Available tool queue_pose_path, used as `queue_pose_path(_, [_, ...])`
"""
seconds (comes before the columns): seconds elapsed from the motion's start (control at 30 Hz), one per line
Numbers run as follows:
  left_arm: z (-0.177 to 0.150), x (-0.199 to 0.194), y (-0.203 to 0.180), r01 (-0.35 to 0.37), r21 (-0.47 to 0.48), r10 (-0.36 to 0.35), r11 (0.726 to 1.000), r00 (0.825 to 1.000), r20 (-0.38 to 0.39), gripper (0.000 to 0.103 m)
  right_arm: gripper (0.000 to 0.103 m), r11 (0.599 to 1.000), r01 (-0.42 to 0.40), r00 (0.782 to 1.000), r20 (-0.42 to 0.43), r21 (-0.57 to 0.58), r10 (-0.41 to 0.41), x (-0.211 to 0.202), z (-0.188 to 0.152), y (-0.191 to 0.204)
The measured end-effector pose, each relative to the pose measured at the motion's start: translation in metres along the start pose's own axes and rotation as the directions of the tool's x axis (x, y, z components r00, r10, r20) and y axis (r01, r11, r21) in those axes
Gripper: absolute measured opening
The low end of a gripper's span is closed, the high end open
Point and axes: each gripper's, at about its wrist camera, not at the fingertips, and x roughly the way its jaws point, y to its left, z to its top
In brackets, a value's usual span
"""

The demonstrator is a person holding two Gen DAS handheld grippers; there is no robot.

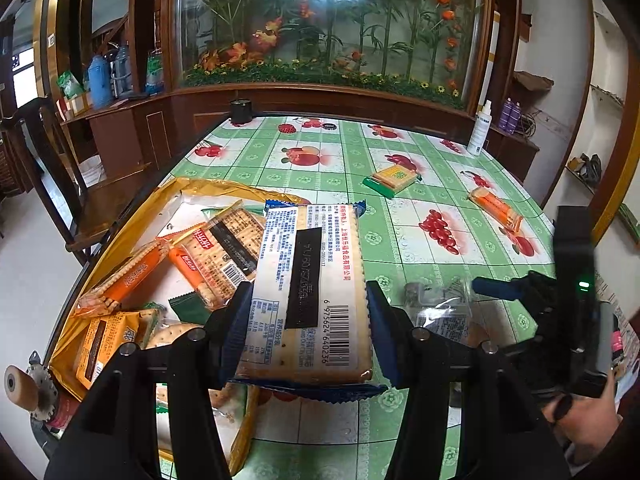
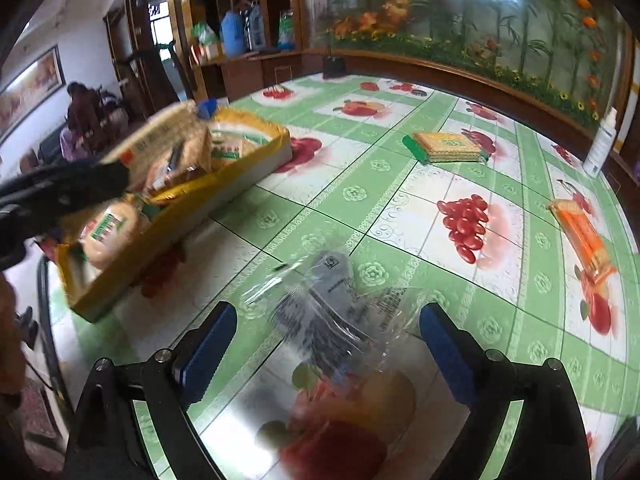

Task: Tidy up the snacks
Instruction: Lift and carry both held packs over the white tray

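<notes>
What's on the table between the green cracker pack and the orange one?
Nothing: in both views only bare tablecloth shows between the green pack and the orange pack.

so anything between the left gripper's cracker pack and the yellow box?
Nothing visible. The left gripper holds the blue cracker pack at the open-topped yellow box, partly over its near corner. Only packs already inside could get in its way.
</notes>
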Motion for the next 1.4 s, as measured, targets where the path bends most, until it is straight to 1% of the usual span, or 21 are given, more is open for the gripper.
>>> queue_pose_path(0.07, [0.0, -0.001, 0.002, 0.002, -0.004, -0.002, 1.0, 1.0, 0.001, 0.053, 0.094, 1.0, -0.005, 1.0, -0.02, 0.008, 0.006, 0.01, 0.002, -0.002])
queue_pose_path(0.17, [0.001, -0.002, 0.005, 0.004, -0.01, -0.004, 1.0, 1.0, 0.002, 0.053, 0.091, 0.998, -0.049, 0.998, -0.047, 0.048, 0.051, 0.024, 0.004, -0.008])
queue_pose_path(0.2, [0.001, -0.002, 0.006, 0.003, -0.012, -0.003, 1.0, 1.0, 0.001, 0.053, 0.077, 0.995, -0.065, 0.996, -0.056, 0.071, 0.069, 0.029, 0.003, -0.011])
queue_pose_path(0.23, [0.001, -0.002, 0.008, 0.003, -0.015, -0.003, 1.0, 1.0, 0.0, 0.053, 0.07, 0.993, -0.078, 0.995, -0.059, 0.089, 0.083, 0.032, 0.003, -0.014])
queue_pose_path(0.3, [0.001, -0.001, 0.009, 0.003, -0.019, -0.003, 1.0, 1.0, -0.003, 0.053, 0.063, 0.982, -0.12, 0.991, -0.037, 0.144, 0.126, 0.032, 0.002, -0.02])
queue_pose_path(0.33, [0.0, -0.002, 0.011, 0.002, -0.022, -0.002, 1.0, 1.0, -0.004, 0.053, 0.061, 0.979, -0.131, 0.99, -0.033, 0.157, 0.138, 0.032, 0.002, -0.021])
queue_pose_path(0.4, [-0.001, -0.002, 0.013, 0.0, -0.029, 0.0, 1.0, 1.0, -0.004, 0.053, 0.053, 0.971, -0.156, 0.987, -0.023, 0.179, 0.162, 0.031, 0.003, -0.025])
queue_pose_path(0.43, [-0.001, -0.002, 0.015, 0.0, -0.032, -0.001, 0.999, 1.0, -0.003, 0.053, 0.05, 0.969, -0.163, 0.985, -0.018, 0.183, 0.169, 0.03, 0.003, -0.025])
queue_pose_path(0.47, [0.0, -0.003, 0.016, -0.001, -0.035, 0.001, 0.999, 1.0, 0.0, 0.053, 0.044, 0.967, -0.171, 0.984, -0.012, 0.188, 0.176, 0.029, 0.004, -0.025])
queue_pose_path(0.53, [0.0, -0.005, 0.018, -0.004, -0.037, 0.004, 0.999, 1.0, 0.007, 0.053, 0.041, 0.962, -0.191, 0.981, 0.006, 0.194, 0.194, 0.025, 0.006, -0.024])
queue_pose_path(0.57, [0.001, -0.006, 0.019, -0.006, -0.038, 0.006, 0.999, 1.0, 0.01, 0.053, 0.037, 0.963, -0.192, 0.981, 0.014, 0.19, 0.193, 0.023, 0.006, -0.022])
queue_pose_path(0.73, [0.004, -0.015, 0.027, -0.022, -0.05, 0.024, 0.999, 0.999, 0.036, 0.053, 0.035, 0.959, -0.229, 0.972, 0.083, 0.165, 0.217, 0.006, 0.016, -0.011])
queue_pose_path(0.8, [0.006, -0.02, 0.032, -0.036, -0.056, 0.039, 0.998, 0.998, 0.05, 0.054, 0.035, 0.955, -0.25, 0.965, 0.118, 0.157, 0.233, -0.002, 0.022, -0.006])
queue_pose_path(0.83, [0.007, -0.022, 0.035, -0.044, -0.059, 0.047, 0.997, 0.997, 0.055, 0.054, 0.035, 0.952, -0.267, 0.959, 0.139, 0.151, 0.247, -0.006, 0.028, -0.003])
queue_pose_path(0.97, [0.008, -0.027, 0.049, -0.098, -0.069, 0.102, 0.993, 0.992, 0.069, 0.054, 0.035, 0.945, -0.302, 0.944, 0.176, 0.123, 0.278, -0.013, 0.05, 0.011])
queue_pose_path(1.17, [0.001, -0.027, 0.078, -0.145, -0.108, 0.152, 0.983, 0.987, 0.052, 0.054, 0.035, 0.933, -0.352, 0.923, 0.192, 0.078, 0.333, -0.005, 0.075, 0.042])
queue_pose_path(1.3, [-0.006, -0.025, 0.092, -0.17, -0.131, 0.175, 0.977, 0.984, 0.035, 0.054, 0.035, 0.912, -0.403, 0.904, 0.184, 0.07, 0.386, 0.008, 0.086, 0.063])
queue_pose_path(1.4, [-0.011, -0.024, 0.1, -0.179, -0.142, 0.184, 0.973, 0.983, 0.022, 0.054, 0.035, 0.909, -0.411, 0.901, 0.178, 0.061, 0.396, 0.018, 0.093, 0.076])
